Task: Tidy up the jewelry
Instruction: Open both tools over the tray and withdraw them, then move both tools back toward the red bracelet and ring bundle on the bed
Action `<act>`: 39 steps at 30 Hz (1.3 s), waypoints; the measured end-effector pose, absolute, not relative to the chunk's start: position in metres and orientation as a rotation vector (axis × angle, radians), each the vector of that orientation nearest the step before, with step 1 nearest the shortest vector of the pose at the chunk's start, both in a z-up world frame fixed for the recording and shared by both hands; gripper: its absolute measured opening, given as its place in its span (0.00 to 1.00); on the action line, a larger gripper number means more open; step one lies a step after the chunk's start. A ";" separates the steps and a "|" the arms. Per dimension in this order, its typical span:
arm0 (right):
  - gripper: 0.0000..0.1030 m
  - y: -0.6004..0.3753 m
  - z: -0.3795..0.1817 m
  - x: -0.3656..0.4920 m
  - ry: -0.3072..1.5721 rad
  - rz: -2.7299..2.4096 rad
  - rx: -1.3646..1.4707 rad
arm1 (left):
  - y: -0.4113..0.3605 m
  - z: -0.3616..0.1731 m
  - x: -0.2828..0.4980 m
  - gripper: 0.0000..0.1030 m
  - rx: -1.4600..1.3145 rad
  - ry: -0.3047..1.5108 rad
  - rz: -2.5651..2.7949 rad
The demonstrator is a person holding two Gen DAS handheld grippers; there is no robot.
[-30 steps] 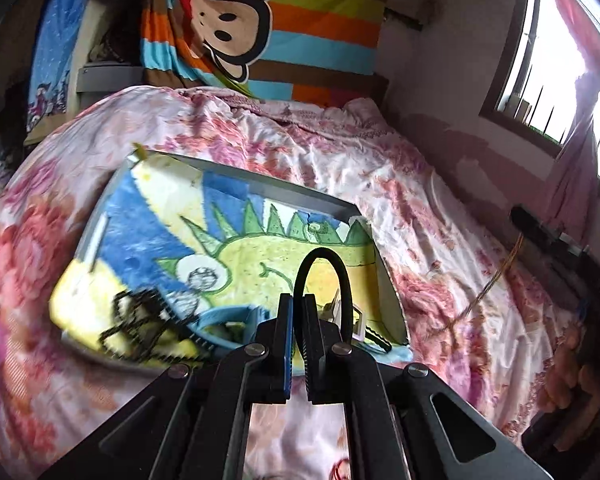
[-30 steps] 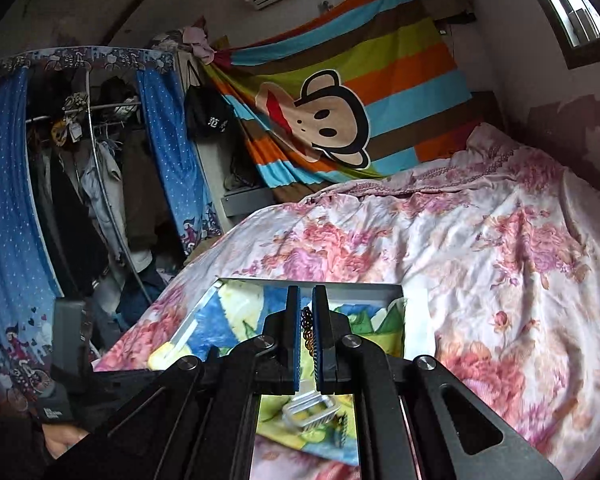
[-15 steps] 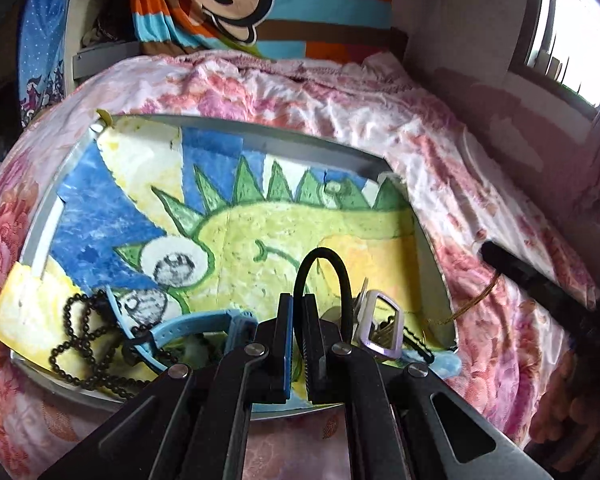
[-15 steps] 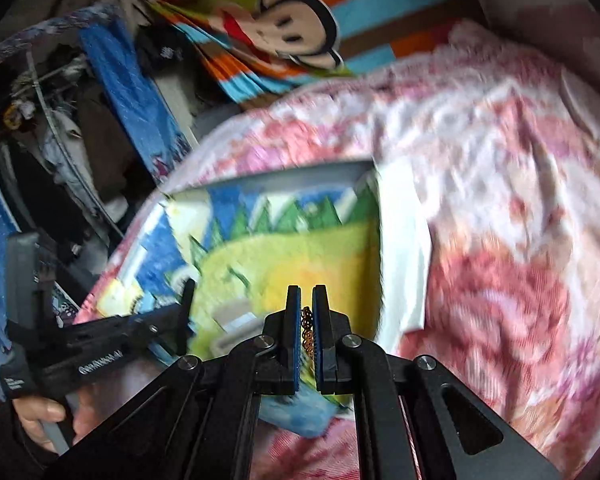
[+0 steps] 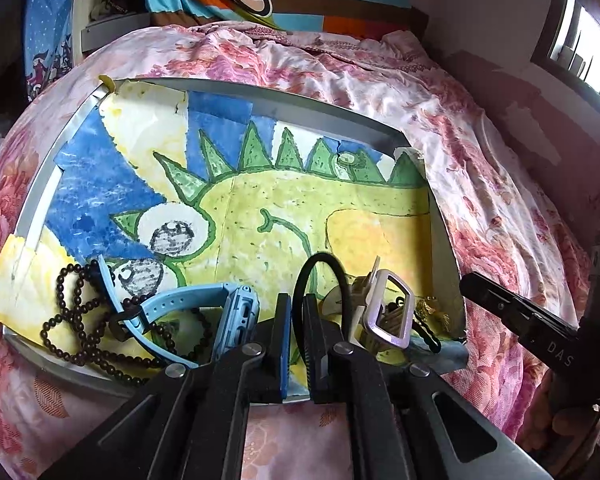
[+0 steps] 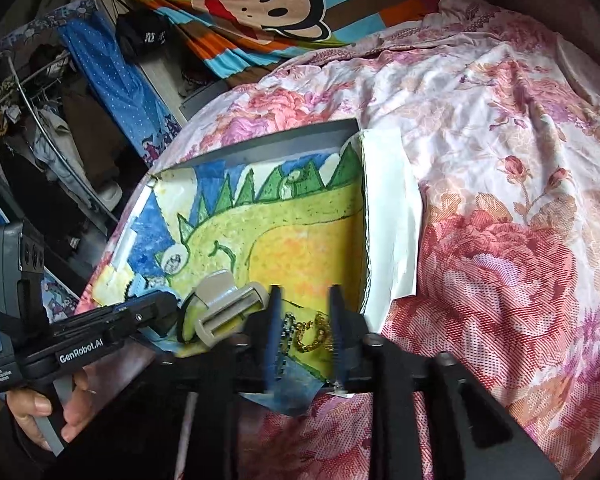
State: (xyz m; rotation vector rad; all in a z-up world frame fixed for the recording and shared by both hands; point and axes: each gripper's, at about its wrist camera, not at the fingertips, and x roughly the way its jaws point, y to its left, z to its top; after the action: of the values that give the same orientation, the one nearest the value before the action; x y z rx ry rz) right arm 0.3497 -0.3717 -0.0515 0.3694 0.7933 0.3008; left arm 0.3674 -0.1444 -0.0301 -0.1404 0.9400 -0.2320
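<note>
The right gripper (image 6: 304,326) has just opened, and its gold chain (image 6: 315,334) now lies loose in the tray (image 6: 283,140); the left gripper (image 5: 296,334) pinches a black band (image 5: 320,280) above the tray; the band probably goes down next.

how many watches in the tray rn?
1: the blue watch at the tray's near edge, lying across the black beads, left of the left tongs. The tongs block part of the tray, so more could be hidden.
</note>
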 end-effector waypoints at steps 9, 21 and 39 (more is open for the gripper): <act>0.53 -0.383 -0.014 0.325 0.694 0.280 0.390 | -0.132 0.002 0.346 0.60 -0.213 0.840 -0.231; 0.90 -0.370 0.046 0.233 0.443 0.258 0.264 | -0.087 0.073 0.272 0.99 -0.271 0.564 -0.157; 0.98 -0.332 0.059 0.102 0.284 0.244 0.134 | -0.039 0.075 0.155 1.00 -0.188 0.438 -0.128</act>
State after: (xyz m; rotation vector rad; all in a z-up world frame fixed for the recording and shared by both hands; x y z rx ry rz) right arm 0.1021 -0.3315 0.0586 0.1337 0.2841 0.2436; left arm 0.1546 -0.0386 0.0746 -0.1876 0.4381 -0.1283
